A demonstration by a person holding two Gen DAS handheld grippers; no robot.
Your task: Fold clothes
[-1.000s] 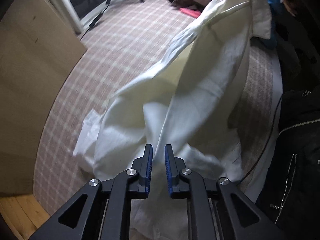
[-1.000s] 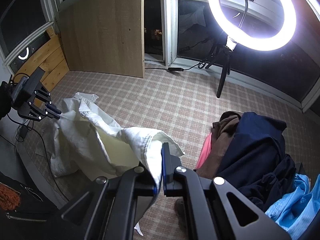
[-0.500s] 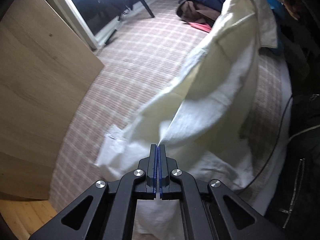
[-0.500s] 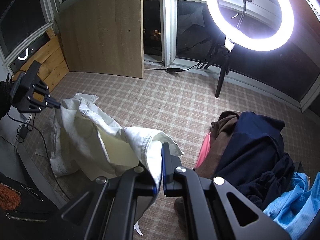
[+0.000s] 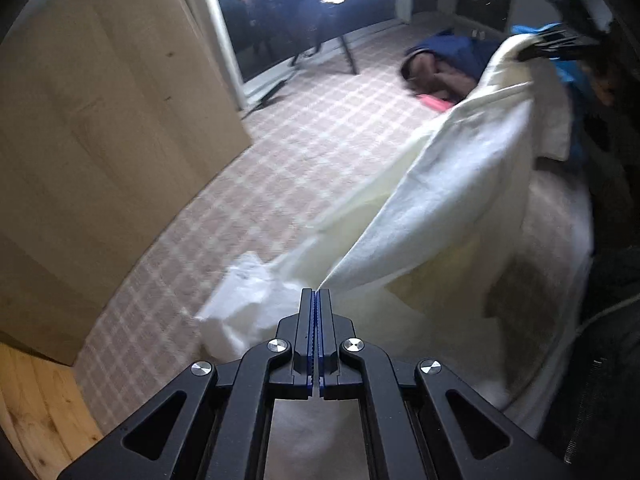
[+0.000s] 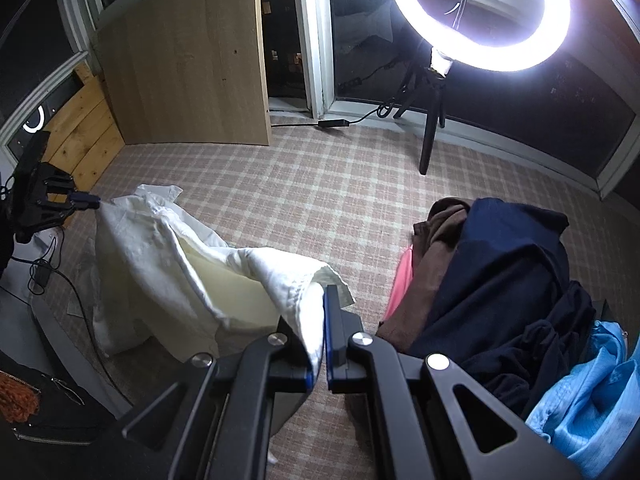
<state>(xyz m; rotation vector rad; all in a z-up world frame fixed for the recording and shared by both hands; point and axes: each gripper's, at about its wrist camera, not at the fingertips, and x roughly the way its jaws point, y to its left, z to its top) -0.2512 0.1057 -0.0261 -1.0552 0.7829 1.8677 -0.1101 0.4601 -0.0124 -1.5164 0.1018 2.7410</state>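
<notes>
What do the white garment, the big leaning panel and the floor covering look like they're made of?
White garment: a woven cloth, probably cotton or linen, matte, with soft crumples and a fine grain. Leaning panel: pale wood or wood-look board, flat and matte, with faint grain and small knots. Floor covering: looks like a woven mat or low carpet with a pink-and-cream check, not shiny.

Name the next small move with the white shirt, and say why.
Probably draw the two grippers apart to pull the white shirt taut. The left gripper and right gripper each pinch an edge, yet the cloth between them sags in folds onto the carpet, too rumpled to fold.
</notes>
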